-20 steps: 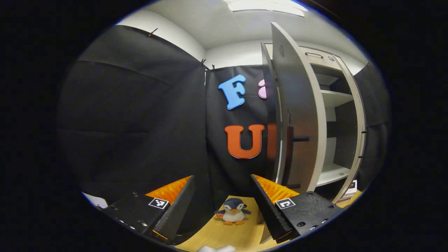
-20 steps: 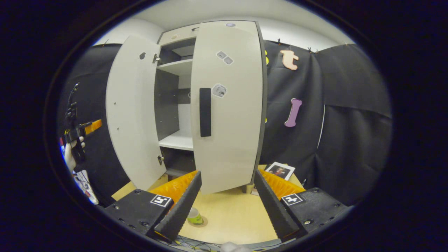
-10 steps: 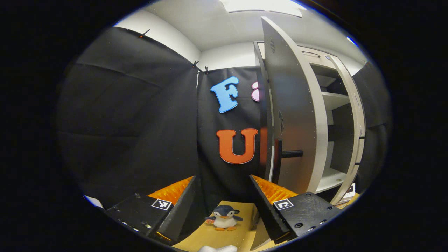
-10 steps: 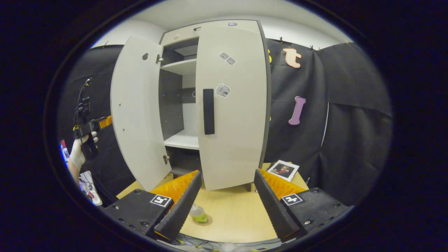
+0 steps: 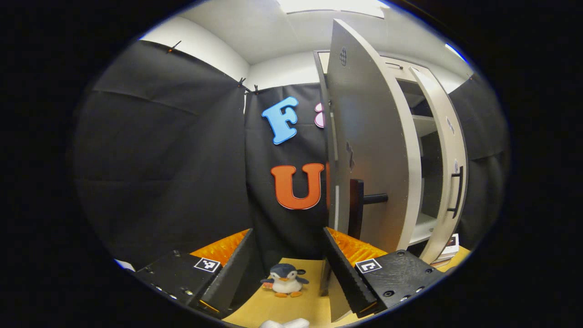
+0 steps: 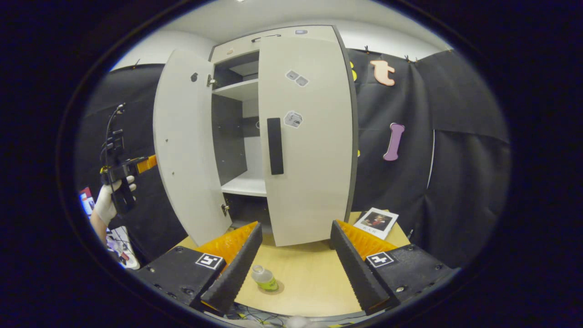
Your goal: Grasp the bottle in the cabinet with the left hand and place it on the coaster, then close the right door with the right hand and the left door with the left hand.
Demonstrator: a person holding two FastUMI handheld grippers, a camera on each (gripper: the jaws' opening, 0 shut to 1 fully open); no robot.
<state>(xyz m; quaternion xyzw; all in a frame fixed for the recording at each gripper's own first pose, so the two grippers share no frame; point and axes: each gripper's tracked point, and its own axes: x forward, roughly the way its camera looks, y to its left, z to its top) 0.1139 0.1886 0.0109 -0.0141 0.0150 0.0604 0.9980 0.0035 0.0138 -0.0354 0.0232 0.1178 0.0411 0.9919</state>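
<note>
Left gripper (image 5: 288,266) hangs with jaws wide apart, nothing between the ridged, wedge-shaped fingers. Just past its right finger stands the left door (image 5: 371,150), a smooth pale panel seen nearly edge-on, its dark bar handle (image 5: 356,207) right ahead of that finger. Below the gap sits a plush penguin (image 5: 284,280) on the light wooden table (image 5: 291,307).

Over to the right gripper (image 6: 296,269), also spread wide and holding nothing. Down between its fingers, nearer the left one, stands the bottle (image 6: 264,278): small, clear plastic, pale cap, yellow-green label, upright on a round brown coaster (image 6: 272,288). Straight ahead is the right door (image 6: 306,136), flat and matte with a dark vertical handle (image 6: 274,146), swung almost flush with the cabinet (image 6: 241,136). A gap between the two doors shows white shelves. Open tabletop lies between the fingers and the door's bottom edge. A photo card (image 6: 376,222) lies beyond the right finger.
</note>
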